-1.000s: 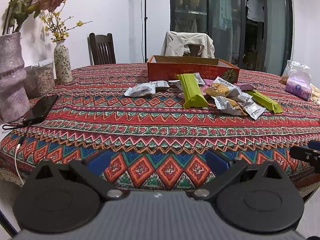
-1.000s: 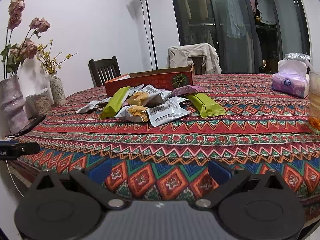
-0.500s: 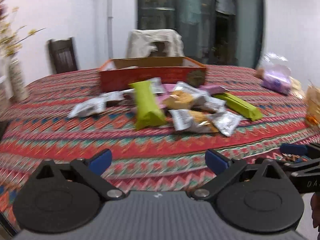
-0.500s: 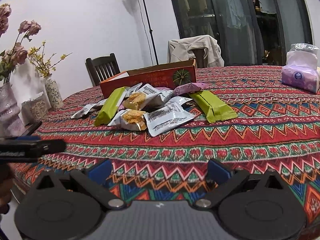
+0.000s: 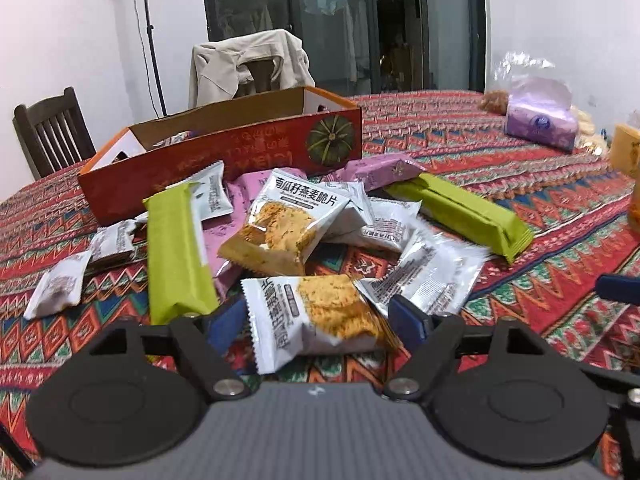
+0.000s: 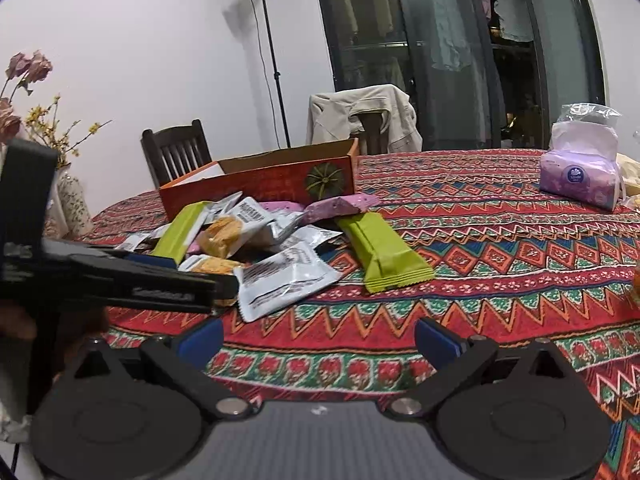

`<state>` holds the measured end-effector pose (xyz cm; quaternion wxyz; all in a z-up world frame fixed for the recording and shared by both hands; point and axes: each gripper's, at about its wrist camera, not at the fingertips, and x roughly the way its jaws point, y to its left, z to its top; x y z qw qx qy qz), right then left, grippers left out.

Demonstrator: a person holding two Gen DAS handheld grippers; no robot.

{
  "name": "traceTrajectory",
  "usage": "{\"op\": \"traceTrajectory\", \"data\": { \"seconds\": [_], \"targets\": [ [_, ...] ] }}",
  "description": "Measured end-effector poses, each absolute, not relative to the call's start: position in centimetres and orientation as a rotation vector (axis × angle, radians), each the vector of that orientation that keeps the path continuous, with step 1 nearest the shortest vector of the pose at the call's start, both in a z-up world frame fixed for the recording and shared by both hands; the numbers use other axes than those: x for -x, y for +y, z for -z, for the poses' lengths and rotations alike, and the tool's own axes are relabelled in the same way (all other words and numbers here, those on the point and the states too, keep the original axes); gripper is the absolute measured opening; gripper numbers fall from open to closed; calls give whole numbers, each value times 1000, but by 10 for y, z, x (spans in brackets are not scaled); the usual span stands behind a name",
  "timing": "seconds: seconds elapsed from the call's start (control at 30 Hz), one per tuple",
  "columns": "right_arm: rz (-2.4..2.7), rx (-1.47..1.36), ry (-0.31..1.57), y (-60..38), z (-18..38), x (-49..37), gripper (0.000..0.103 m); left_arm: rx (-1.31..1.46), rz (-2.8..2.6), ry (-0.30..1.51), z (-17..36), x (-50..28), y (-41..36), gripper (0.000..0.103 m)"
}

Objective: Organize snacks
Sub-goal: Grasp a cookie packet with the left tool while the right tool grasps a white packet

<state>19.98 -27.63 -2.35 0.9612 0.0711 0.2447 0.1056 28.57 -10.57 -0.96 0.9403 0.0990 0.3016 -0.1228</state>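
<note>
Our left gripper (image 5: 316,318), jaws just closing round the packet (image 5: 316,316), may pinch only crinkly film and slip, while our right gripper (image 6: 318,338) waits wide.

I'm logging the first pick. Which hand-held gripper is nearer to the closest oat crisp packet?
Left. The left hand-held gripper straddles the oat crisp packet, its jaws just closing. The right hand-held gripper hangs open, short of the pile.

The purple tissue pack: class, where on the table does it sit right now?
In both views, the tissue pack sits far right on the tablecloth, well apart from the snack pile.
</note>
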Motion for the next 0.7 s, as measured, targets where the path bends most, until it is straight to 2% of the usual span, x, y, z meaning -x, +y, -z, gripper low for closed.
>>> {"op": "traceTrajectory", "data": {
  "seconds": [0.1, 0.43, 0.47, 0.53, 0.7],
  "targets": [
    [-208, -146, 504, -278, 24, -205, 102, -209, 264, 610, 11, -285, -103, 56],
    [-286, -134, 529, -262, 20, -232, 101, -148, 273, 634, 2, -235, -55, 53],
    [-291, -118, 538, -257, 20, -237, 101, -136, 268, 640, 2, -230, -48, 53],
    [-300, -78, 560, -246, 20, -249, 93, -119, 248, 641, 3, -222, -37, 54],
    [-299, 40, 617, -221, 20, -283, 87, -108, 196, 615, 4, -212, -20, 71]
  ]
}}
